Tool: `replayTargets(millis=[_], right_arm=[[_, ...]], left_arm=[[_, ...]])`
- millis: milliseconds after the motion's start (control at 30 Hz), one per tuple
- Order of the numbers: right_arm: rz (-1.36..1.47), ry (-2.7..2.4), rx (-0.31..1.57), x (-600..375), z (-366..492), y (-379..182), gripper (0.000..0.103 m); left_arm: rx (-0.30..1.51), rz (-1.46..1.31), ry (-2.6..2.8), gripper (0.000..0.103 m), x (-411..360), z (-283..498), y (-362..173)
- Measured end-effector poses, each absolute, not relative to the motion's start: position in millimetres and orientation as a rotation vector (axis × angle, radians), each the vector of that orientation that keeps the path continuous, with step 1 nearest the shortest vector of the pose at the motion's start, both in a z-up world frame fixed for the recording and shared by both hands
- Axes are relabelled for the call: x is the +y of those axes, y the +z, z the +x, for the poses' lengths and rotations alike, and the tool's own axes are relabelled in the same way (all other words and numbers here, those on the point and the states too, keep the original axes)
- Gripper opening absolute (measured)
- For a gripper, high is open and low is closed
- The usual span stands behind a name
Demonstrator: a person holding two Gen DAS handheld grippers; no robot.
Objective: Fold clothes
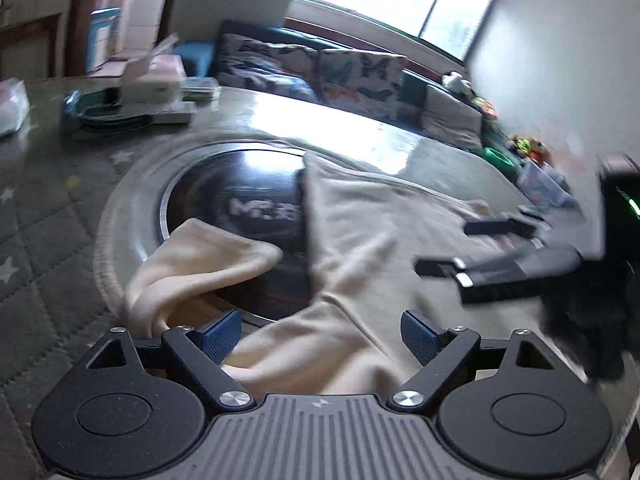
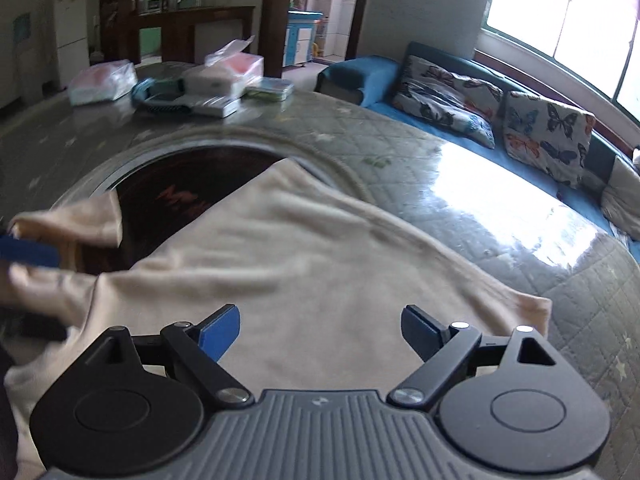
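Note:
A cream-coloured garment lies spread on the round table, partly over the dark round centre plate. One sleeve is bent up at the left. My left gripper is open, its blue pads wide apart just above the garment's near part. My right gripper is open too, hovering over the garment's body. The right gripper also shows in the left wrist view, over the garment's right side. A blue fingertip of the left gripper shows at the right wrist view's left edge, by the sleeve.
The table has a grey quilted cover under clear film. Boxes and bags sit at its far side. A blue sofa with butterfly cushions stands beyond the table, under a window.

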State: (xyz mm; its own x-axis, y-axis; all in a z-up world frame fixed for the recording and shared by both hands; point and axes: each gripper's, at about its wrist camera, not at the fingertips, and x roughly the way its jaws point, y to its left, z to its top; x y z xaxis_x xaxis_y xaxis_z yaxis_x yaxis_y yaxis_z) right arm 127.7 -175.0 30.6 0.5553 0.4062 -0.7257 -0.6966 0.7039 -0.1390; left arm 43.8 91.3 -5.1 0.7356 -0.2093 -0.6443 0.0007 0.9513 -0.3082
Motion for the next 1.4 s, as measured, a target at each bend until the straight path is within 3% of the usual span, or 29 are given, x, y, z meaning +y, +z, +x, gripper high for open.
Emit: replayTargets(millis=[433, 733, 1133, 1400], right_arm=[[-0.448, 0.682, 0.722, -172, 115, 21, 0.092], [-0.400, 0.658, 0.741, -176, 118, 15, 0.103], [-0.343, 0.764, 0.755, -172, 103, 29, 0.103], [-0.543, 0.988, 0.617, -111, 47, 36, 0.103]], left_arm=[[0.497, -0.395, 0.339, 0.089, 178, 7, 5], [0.517, -0.415, 0.474, 0.089, 206, -12, -5], [0.551, -0.474, 0.471, 0.089, 211, -43, -9], [0.586, -0.417, 0.464, 0.089, 207, -37, -9]])
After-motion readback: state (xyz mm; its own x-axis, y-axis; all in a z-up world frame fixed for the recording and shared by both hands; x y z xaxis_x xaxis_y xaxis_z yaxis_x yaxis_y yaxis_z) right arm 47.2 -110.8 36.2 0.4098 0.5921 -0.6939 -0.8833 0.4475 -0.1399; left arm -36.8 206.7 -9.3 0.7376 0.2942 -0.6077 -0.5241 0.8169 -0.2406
